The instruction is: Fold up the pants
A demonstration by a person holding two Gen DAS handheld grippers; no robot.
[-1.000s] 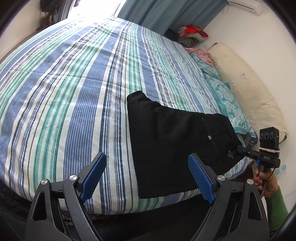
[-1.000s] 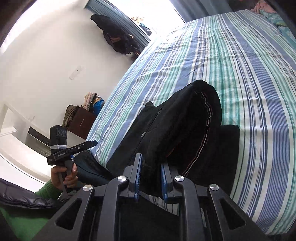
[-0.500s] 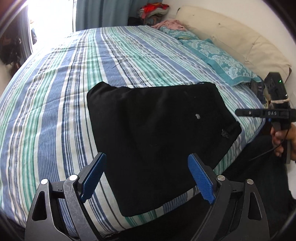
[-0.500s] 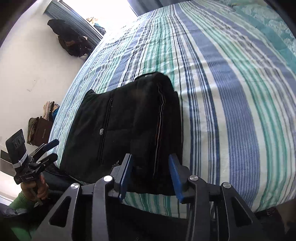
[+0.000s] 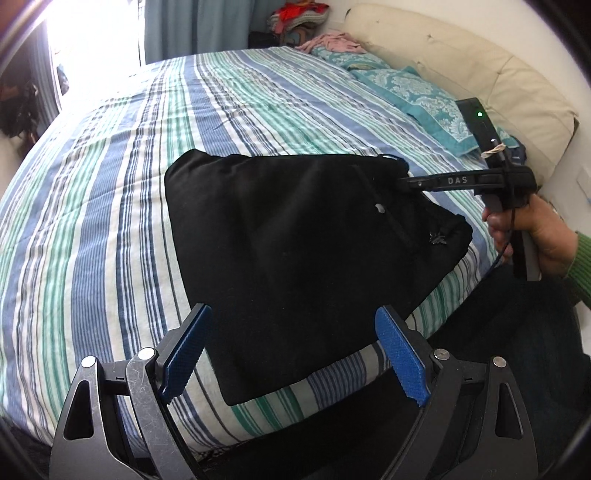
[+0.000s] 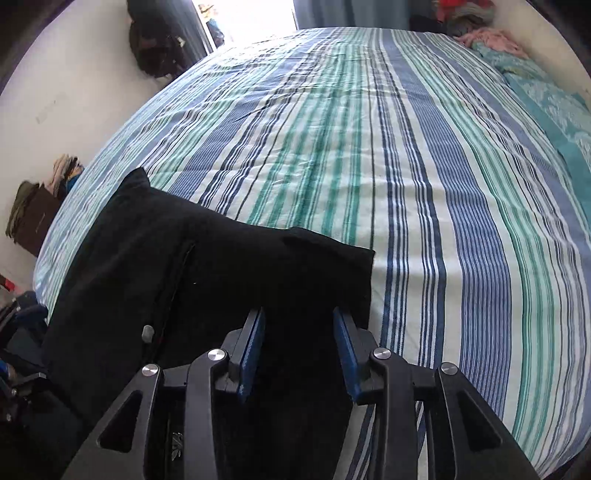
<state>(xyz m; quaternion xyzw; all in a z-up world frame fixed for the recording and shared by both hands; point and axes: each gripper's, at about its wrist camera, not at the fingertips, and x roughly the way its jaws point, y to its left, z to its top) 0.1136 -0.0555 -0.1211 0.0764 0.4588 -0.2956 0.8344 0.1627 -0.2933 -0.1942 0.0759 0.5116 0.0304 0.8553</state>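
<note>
Black pants (image 5: 295, 229) lie folded flat near the front edge of the striped bed (image 5: 110, 184). A small button and a back pocket seam face up. My left gripper (image 5: 293, 310) hovers open and wide over the pants' near edge, with nothing pressed between its blue pads. In the right wrist view my right gripper (image 6: 299, 314) stands over the pants (image 6: 184, 266) near their right corner. Its jaws are partly apart and the pads are clear of the cloth. The left wrist view shows the right gripper (image 5: 404, 181) from the side, its tip at the pants' far right edge, held by a hand (image 5: 546, 236) in a green sleeve.
Teal patterned pillows (image 5: 417, 88) and a cream headboard cushion (image 5: 480, 74) line the right side. A pink garment (image 5: 332, 40) and a clothes pile (image 5: 295, 14) sit at the far corner. Striped sheet stretches beyond the pants. Bags stand by the wall (image 6: 33, 210).
The right gripper lowered the lifted fold onto the pants, opened its jaws and let go. The pants now lie flat. The left gripper shifted and rolled, staying open.
</note>
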